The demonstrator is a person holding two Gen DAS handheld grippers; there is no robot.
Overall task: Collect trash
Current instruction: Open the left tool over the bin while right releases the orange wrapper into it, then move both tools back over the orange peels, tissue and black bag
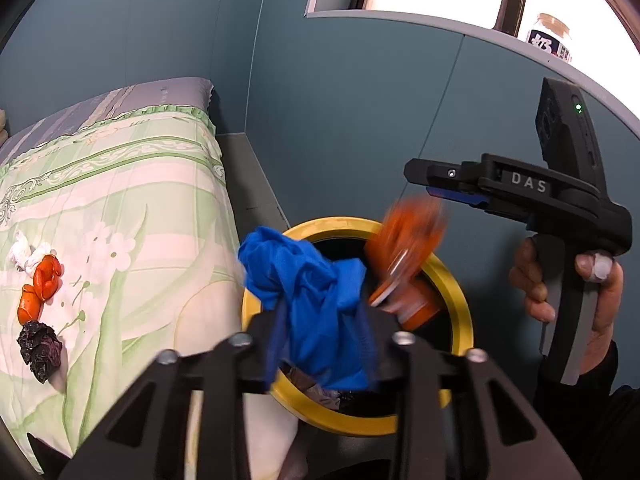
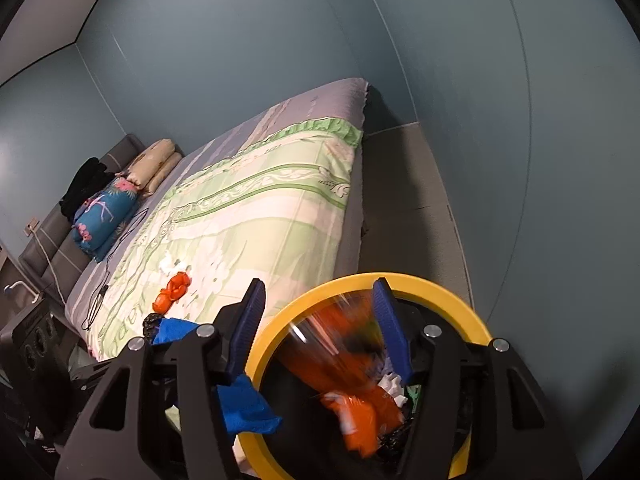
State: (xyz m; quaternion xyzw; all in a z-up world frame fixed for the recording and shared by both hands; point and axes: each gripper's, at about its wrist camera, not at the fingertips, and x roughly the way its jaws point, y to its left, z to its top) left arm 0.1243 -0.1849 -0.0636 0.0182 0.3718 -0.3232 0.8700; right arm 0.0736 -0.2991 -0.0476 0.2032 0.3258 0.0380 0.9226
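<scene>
My left gripper (image 1: 322, 344) is shut on a crumpled blue cloth (image 1: 312, 292) and holds it over the near rim of the yellow-rimmed bin (image 1: 460, 296). My right gripper (image 2: 320, 332) is open above the bin (image 2: 436, 286); from the left wrist view it (image 1: 420, 178) hangs above the bin's right side. A blurred orange packet (image 1: 408, 256) drops free below it into the bin (image 2: 340, 364). Orange peels (image 1: 42, 284), white tissue (image 1: 24, 254) and a dark wrapper (image 1: 40, 346) lie on the bed.
The bed with a green floral cover (image 2: 256, 216) fills the left. Folded pillows and clothes (image 2: 112, 200) sit at its head. A blue wall (image 1: 360, 120) stands behind the bin; a jar (image 1: 550, 38) is on the windowsill.
</scene>
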